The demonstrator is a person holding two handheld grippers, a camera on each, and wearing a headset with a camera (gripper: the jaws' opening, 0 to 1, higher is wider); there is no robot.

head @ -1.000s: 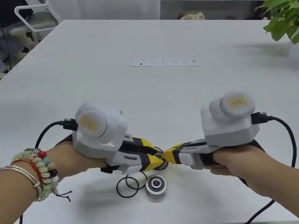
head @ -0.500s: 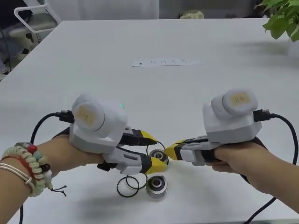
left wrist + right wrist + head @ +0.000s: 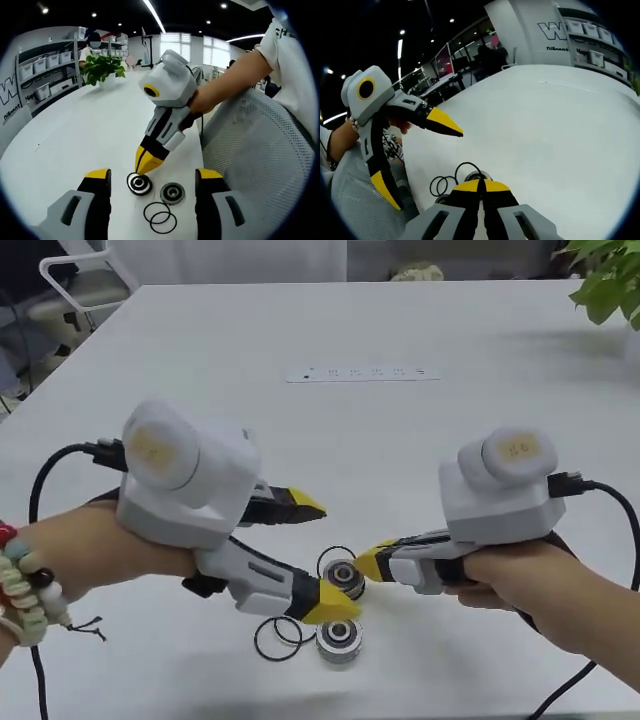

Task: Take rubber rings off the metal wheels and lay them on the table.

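My left gripper is spread wide beside the wheel, I think so my right gripper, pressed together, can pull its ring.

One legible letter
A large "W" stands on the white wall; the small print under it is too blurred.

Bright, even light lay over my counter, leaving only faint, soft shadows on it. Above the counter, ceiling strip lights glared white. Both fisheye views bowed the counter's edges strongly.
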